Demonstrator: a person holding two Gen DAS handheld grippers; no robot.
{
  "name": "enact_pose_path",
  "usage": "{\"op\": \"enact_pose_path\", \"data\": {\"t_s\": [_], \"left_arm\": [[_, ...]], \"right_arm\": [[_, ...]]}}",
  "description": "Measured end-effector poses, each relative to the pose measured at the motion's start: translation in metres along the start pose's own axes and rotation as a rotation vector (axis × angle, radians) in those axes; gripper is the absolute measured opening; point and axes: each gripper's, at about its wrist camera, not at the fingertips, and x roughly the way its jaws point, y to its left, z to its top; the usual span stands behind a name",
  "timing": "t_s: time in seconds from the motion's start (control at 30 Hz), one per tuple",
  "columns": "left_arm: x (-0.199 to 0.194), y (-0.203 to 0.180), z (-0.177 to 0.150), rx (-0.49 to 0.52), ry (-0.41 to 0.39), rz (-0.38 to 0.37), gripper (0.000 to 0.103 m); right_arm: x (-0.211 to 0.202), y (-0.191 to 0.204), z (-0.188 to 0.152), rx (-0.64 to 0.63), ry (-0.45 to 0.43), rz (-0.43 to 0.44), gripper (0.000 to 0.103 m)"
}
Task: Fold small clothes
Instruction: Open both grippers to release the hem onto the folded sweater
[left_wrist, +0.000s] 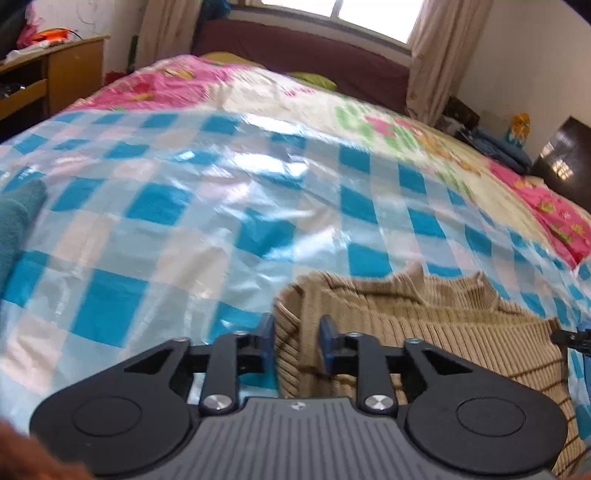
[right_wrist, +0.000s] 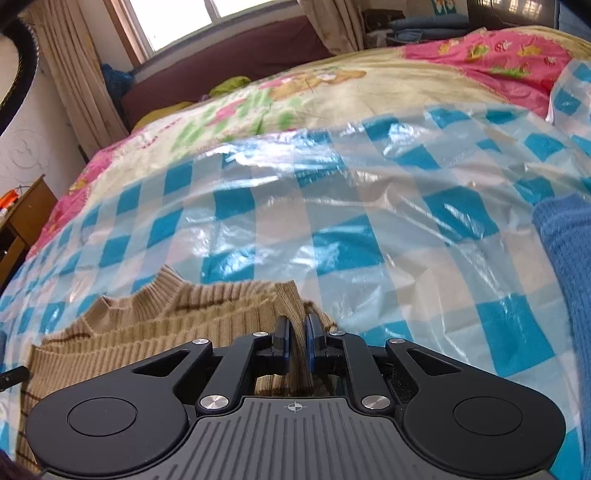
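Observation:
A tan ribbed sweater (left_wrist: 424, 317) with thin brown stripes lies on the blue-checked plastic sheet (left_wrist: 184, 221) on the bed, its collar pointing away. My left gripper (left_wrist: 297, 332) is at the sweater's left edge, jaws partly apart with a fold of the knit between them. My right gripper (right_wrist: 296, 338) is at the sweater's (right_wrist: 155, 325) right edge, jaws nearly together and pinching a ridge of the knit. The tip of the right gripper shows at the right edge of the left wrist view (left_wrist: 572, 338).
A teal cloth (left_wrist: 18, 221) lies at the sheet's left edge. A blue knit garment (right_wrist: 569, 277) lies at the right. A pink and cream floral quilt (left_wrist: 295, 96) covers the far bed. A wooden desk (left_wrist: 55, 74) stands at the far left.

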Motion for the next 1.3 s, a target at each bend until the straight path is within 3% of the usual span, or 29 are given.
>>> {"op": "enact_pose_path", "data": {"t_s": [0.17,0.47,0.57,0.67,0.7,0.77,0.9,0.97,1.0,1.07,1.17,1.3], "left_arm": [[-0.033,0.011,-0.001,-0.048,-0.028,-0.015,0.036],[-0.087,-0.022,-0.060,0.060,-0.005,-0.112,0.038],[-0.088,-0.031,-0.077,0.125,0.023,-0.102,0.039],[-0.071,-0.028,-0.089,0.147,0.094,-0.026,0.038],[-0.065,-0.023,-0.092,0.144,0.116,0.001,0.038],[-0.056,-0.012,-0.096,0.124,0.156,0.046,0.039],[-0.058,0.001,-0.101,0.071,0.156,0.045,0.040],[-0.060,-0.001,-0.101,0.075,0.152,0.060,0.040],[-0.063,-0.002,-0.101,0.068,0.154,0.060,0.040],[-0.072,-0.004,-0.098,0.070,0.127,0.050,0.040],[-0.087,-0.005,-0.091,0.062,0.077,0.063,0.040],[-0.103,-0.012,-0.075,0.052,-0.006,0.050,0.040]], "right_arm": [[-0.037,0.000,-0.004,0.007,-0.020,0.058,0.013],[-0.099,0.000,-0.075,-0.014,0.086,0.113,0.014],[-0.105,-0.004,-0.097,-0.001,0.139,0.138,0.014],[-0.095,-0.001,-0.109,-0.067,0.171,0.068,0.013],[-0.090,-0.004,-0.109,-0.066,0.175,0.055,0.007],[-0.085,-0.012,-0.107,-0.038,0.174,0.030,0.006],[-0.082,-0.020,-0.100,-0.058,0.163,-0.032,0.000],[-0.084,-0.022,-0.099,-0.056,0.172,-0.037,0.000],[-0.089,-0.020,-0.097,-0.056,0.164,-0.036,0.005],[-0.104,-0.014,-0.093,-0.074,0.110,-0.048,0.014],[-0.118,0.002,-0.080,-0.118,0.043,-0.049,0.014],[-0.105,0.035,-0.063,-0.151,0.049,0.054,0.014]]}}
